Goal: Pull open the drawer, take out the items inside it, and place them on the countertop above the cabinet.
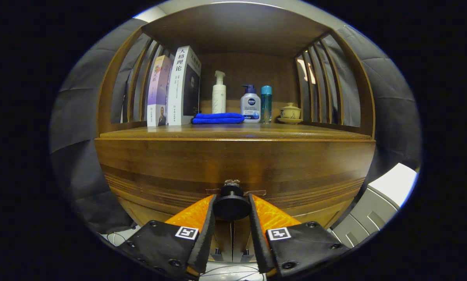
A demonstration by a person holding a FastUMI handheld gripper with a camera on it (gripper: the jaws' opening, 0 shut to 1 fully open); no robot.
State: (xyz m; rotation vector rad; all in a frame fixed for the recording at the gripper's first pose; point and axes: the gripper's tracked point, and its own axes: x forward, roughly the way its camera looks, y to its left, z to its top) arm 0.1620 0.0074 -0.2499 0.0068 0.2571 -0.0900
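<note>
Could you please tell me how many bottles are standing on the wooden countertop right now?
3: a white pump bottle behind the folded blue cloth, a white blue-capped pump bottle right of the cloth, then a slim teal bottle beside it. The gripper clasps the round black drawer knob.

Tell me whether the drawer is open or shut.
Shut: the drawer front sits flush under the countertop, no interior showing. The gripper is clamped on its knob.

walls: grey padded panels (77, 117) | furniture: wooden cabinet (233, 160), slatted side rails (319, 86) | floor: pale (393, 183)
</note>
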